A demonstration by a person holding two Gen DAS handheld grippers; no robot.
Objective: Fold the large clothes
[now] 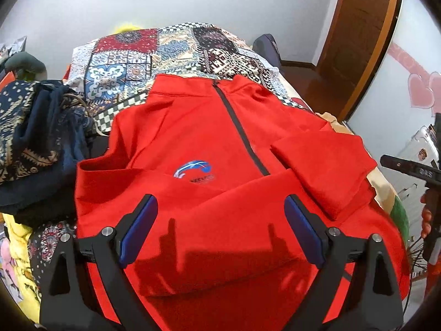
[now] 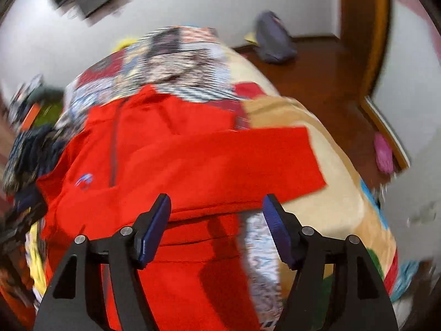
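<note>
Bedroom: white walls and a wooden door (image 1: 355, 27) are standing behind a bed (image 1: 171, 52) that is wearing a patchwork cover.
Left gripper (image 1: 220, 231): hovering with jaws spread wide, gripping nothing, over the lower front of the red jacket (image 1: 193, 138).
Right gripper (image 2: 217, 229): also spread and empty, hanging over the jacket's right edge; this view is blurring.
Risk: the sleeve (image 1: 325, 171) lying across the chest is looking loose, so a pinch catching only the top layer is likely dragging it askew and bunching the fold.
Jacket: lying face up across the bed, zip (image 1: 237, 127) running down from the collar, logo (image 1: 194, 172) showing, both sleeves folding inward.
Beside it: dark patterned clothes (image 1: 35, 138) are piling at the left.
</note>
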